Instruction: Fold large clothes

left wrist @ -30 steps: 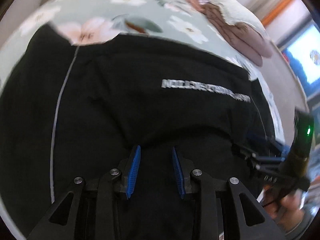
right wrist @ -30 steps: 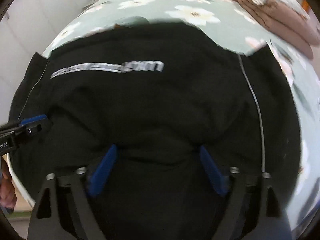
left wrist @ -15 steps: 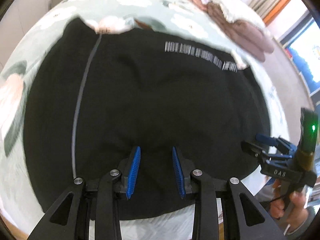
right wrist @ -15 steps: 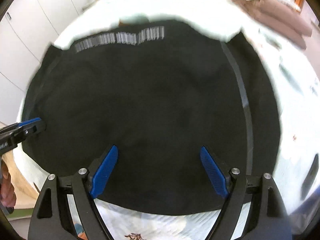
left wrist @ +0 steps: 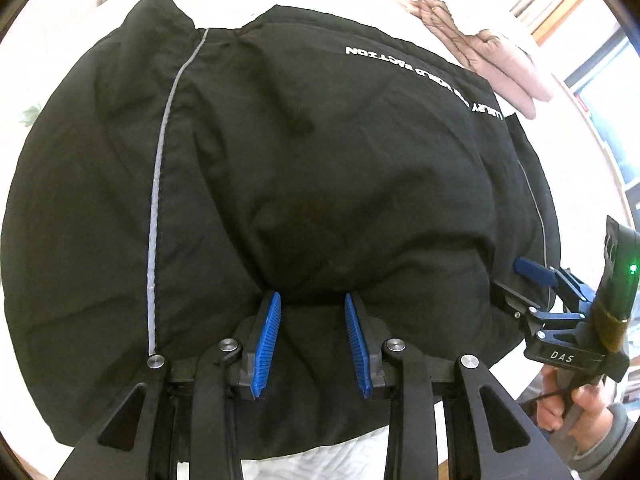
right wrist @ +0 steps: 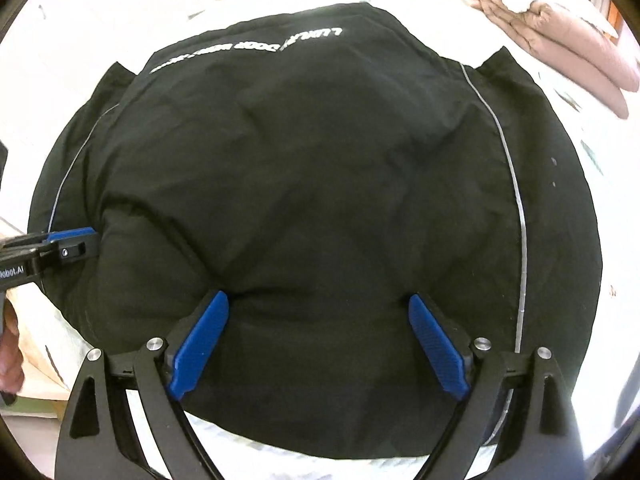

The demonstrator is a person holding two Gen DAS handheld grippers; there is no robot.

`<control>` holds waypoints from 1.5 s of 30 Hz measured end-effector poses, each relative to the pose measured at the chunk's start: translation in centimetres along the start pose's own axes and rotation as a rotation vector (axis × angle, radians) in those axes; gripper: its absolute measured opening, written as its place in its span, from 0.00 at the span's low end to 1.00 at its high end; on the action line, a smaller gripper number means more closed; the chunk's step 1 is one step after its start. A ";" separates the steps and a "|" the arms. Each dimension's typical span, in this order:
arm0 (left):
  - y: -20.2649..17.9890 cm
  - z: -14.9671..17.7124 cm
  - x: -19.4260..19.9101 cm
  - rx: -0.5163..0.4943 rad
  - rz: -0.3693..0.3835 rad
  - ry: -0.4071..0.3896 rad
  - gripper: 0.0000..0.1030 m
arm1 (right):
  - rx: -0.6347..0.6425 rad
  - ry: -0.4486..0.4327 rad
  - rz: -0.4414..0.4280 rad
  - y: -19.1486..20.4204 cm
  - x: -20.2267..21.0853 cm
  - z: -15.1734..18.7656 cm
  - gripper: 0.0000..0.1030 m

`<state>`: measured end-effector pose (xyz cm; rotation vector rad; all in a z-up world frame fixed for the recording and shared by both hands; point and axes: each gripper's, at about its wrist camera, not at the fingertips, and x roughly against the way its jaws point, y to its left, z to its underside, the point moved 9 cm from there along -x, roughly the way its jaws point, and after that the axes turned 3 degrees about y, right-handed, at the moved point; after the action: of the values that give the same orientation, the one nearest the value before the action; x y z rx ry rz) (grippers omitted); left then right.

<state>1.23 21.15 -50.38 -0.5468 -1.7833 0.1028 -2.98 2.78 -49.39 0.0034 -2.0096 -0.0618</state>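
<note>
A large black garment [left wrist: 320, 168] with grey piping and white lettering lies spread on a bed; it also fills the right wrist view [right wrist: 312, 184]. My left gripper [left wrist: 312, 308] is open, its blue pads just over the near fold of the cloth, gripping nothing. My right gripper [right wrist: 318, 304] is wide open above the near part of the garment. It shows in the left wrist view [left wrist: 532, 276] at the garment's right edge. The left gripper shows in the right wrist view [right wrist: 68, 242] at the garment's left edge.
A folded pink quilt [left wrist: 492, 52] lies on the bed beyond the garment, also in the right wrist view [right wrist: 568, 44]. The white bed sheet [right wrist: 280, 446] shows along the near edge. A window [left wrist: 600, 92] is at the right.
Both grippers pulled back and rose from the garment; more of it and the near bed edge now shows. The cloth lies flatter. Both jaws stayed open.
</note>
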 end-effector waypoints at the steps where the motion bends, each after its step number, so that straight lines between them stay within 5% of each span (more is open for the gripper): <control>1: 0.0 0.1 0.1 0.000 0.002 -0.007 0.33 | 0.004 -0.013 -0.001 0.0 0.1 0.2 0.92; 8: -0.7 0.8 0.0 0.014 0.004 -0.094 0.33 | -0.003 -0.138 0.013 0.1 0.3 1.8 0.94; 15: -1.0 1.3 0.6 -0.128 -0.039 -0.219 0.34 | -0.086 -0.323 0.074 -1.1 1.5 2.7 0.95; 20: -1.7 1.0 1.6 -0.176 -0.149 -0.278 0.40 | -0.265 -0.222 0.112 -1.9 2.4 3.5 0.95; 23: -2.4 0.4 4.4 -0.196 -0.259 -0.321 0.40 | -0.411 -0.110 0.116 -1.9 4.0 4.3 0.95; 27: -3.9 -0.4 10.0 -0.204 -0.214 -0.350 0.47 | -0.480 -0.132 0.046 0.0 8.6 4.0 0.95; 32: -3.8 -2.7 18.7 -0.155 -0.471 -0.506 0.52 | -0.436 -0.264 0.123 2.3 17.2 1.1 0.95; 37: -6.1 -1.5 25.5 -0.142 -0.327 -0.602 0.60 | -0.367 -0.408 0.168 4.9 25.7 -2.0 0.95; 45: -7.2 0.2 30.4 -0.200 -0.323 -0.635 0.69 | -0.307 -0.484 0.300 7.1 30.5 -3.7 0.97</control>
<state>-6.69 27.44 -20.83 -0.3787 -2.4992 -0.1454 -12.48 8.84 -19.90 -0.5552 -2.4387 -0.1933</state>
